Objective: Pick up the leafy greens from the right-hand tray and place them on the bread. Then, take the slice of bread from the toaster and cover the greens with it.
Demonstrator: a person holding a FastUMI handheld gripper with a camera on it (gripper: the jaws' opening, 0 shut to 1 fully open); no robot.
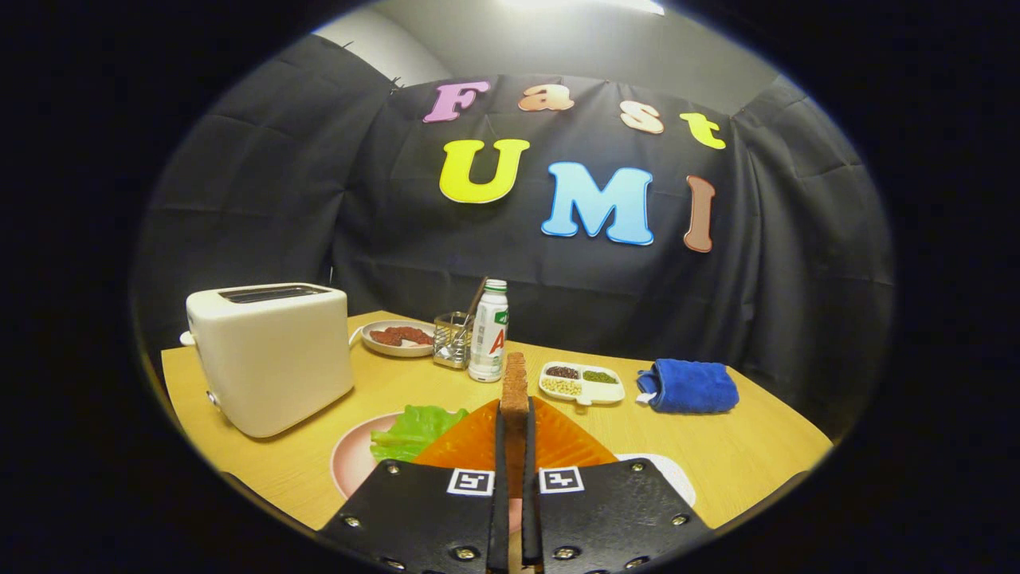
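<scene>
Bread slice (515,391) stands on edge, pinched in the tool (515,446); light, crumbly, best gripped gently above the greens (414,430).

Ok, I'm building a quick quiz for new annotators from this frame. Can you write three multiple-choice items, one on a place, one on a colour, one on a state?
1. Where is the bottle?
A. Just right of the wire holder
B. On top of the toaster
C. On the blue cloth

2. What colour is the plate under the leafy greens?
A. Blue
B. Pink
C. Black

3. What is the gripper doing?
A. Open, holding nothing
B. Shut on the cloth
C. Shut on the slice of bread

Answers: 1 A, bottle and holder stand side by side; 2 B, a pink rim shows beside the greens; 3 C, both fingers press the upright slice.
</scene>
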